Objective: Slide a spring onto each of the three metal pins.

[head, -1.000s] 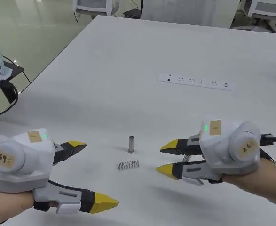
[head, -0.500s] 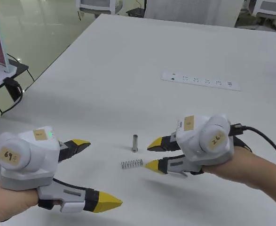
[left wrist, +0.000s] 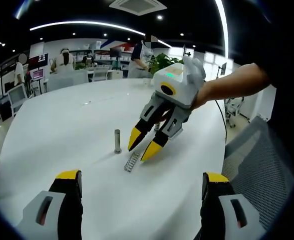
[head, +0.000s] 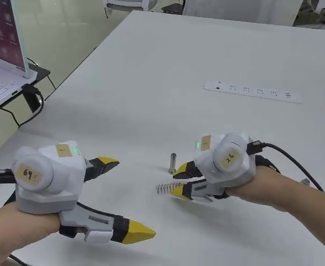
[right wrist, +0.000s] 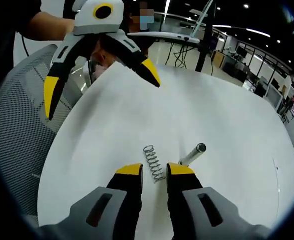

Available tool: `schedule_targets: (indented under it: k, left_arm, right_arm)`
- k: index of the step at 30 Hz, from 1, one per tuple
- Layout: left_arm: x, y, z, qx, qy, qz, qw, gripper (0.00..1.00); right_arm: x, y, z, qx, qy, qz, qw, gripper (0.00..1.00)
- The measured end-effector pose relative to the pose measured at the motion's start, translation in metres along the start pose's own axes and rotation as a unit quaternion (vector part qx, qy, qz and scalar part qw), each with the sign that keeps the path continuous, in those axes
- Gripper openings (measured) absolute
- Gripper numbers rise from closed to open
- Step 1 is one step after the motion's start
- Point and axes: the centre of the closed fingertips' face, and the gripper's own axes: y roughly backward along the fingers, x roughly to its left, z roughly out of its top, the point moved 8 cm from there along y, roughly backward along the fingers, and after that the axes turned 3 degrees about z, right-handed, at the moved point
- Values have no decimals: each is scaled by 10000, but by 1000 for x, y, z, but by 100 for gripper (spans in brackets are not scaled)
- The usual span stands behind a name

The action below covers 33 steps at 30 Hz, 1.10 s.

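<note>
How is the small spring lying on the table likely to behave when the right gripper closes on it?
The spring is a thin, open wire coil, so it probably weighs little and may bow or squash if the right gripper pinches hard. Lying on its side on the smooth table, it could roll or skid if nudged off-centre.

in the head view one end of the spring hides behind the right gripper; contact perhaps, unclear.
</note>
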Motion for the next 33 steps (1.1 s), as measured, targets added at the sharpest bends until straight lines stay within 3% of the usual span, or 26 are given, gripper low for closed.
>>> schedule_targets:
  k: [9, 16, 25, 33]
  left_arm:
    - [-3, -2, -1, 34, -4, -44, 10000, 97]
    - [-5, -3, 0, 51, -19, -75, 10000, 97]
    - [-11, -7, 4, 76, -53, -175, 9998, 94]
    - [-26, -20, 12, 112, -191, -408, 9989, 91]
  right_arm:
    - [-1, -7, -8, 224, -2, -10, 9997, 9]
    - [3, -5, -8, 151, 26, -9, 9999, 8]
    - [18, 24, -9, -89, -17, 6, 10000, 8]
    - [33, 63, -19, -235, -116, -155, 9995, 8]
